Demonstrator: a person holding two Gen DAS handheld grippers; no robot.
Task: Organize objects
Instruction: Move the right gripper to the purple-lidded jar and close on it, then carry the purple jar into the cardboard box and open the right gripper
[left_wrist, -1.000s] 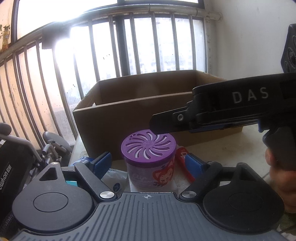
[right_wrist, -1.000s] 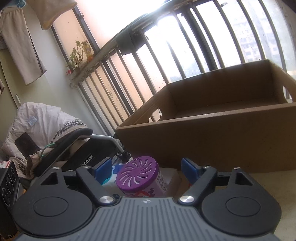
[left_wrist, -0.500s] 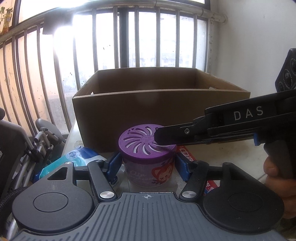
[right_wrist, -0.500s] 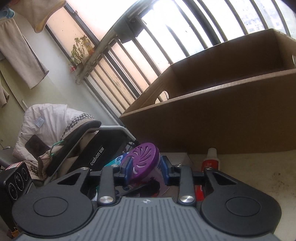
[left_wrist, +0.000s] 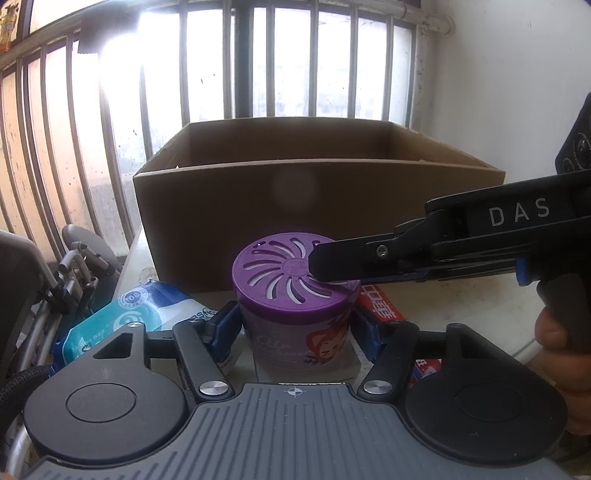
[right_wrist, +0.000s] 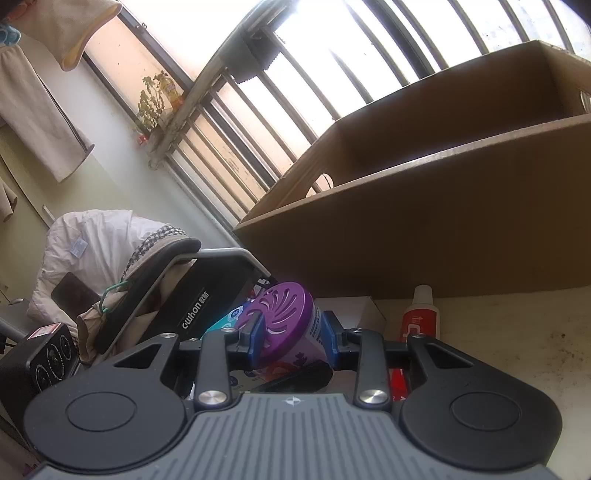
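A purple-lidded air freshener jar (left_wrist: 295, 295) stands on the table in front of an open cardboard box (left_wrist: 317, 206). My left gripper (left_wrist: 295, 328) is shut on the jar's body, its blue pads (left_wrist: 221, 325) against both sides. My right gripper (right_wrist: 291, 338) is shut on the same jar (right_wrist: 284, 317) near its lid; in the left wrist view its black finger (left_wrist: 354, 258) lies across the lid. The box also shows in the right wrist view (right_wrist: 443, 221).
A red toothpaste tube (right_wrist: 417, 317) and its red carton (left_wrist: 380, 306) lie right of the jar. A blue-white wipes pack (left_wrist: 125, 317) lies left. A folded wheelchair (right_wrist: 192, 295) stands past the table's left edge. Window bars (left_wrist: 258, 66) are behind the box.
Both grippers have closed in on the jar: open and apart one second ago, now pads pressing its sides. The right gripper has dropped lower and nearer.
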